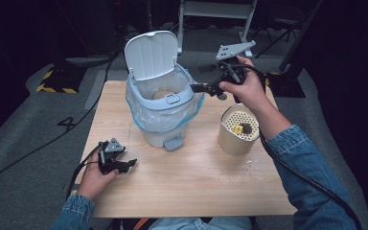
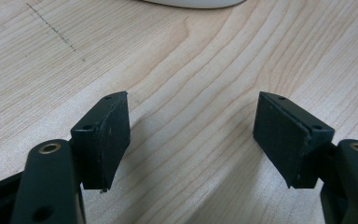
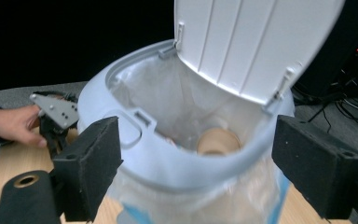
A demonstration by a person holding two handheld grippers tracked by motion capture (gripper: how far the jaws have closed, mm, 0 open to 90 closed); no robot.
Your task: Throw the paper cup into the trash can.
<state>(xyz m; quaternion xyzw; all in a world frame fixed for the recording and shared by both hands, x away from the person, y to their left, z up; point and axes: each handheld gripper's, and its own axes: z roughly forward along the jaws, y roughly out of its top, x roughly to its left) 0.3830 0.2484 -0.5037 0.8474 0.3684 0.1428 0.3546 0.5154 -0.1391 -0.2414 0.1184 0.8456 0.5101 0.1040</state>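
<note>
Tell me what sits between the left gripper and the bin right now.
Nothing: in the high view, bare table separates the left gripper from the bin. Its open jaws hold nothing.

Small pale blue-grey bin point(image 1: 165, 103), lid point(image 1: 152, 53) tipped up and open, clear liner bag folded over its rim. Stands upright toward the desk's far edge, left of centre. A tan paper cup point(image 3: 218, 141) lies inside.
</note>
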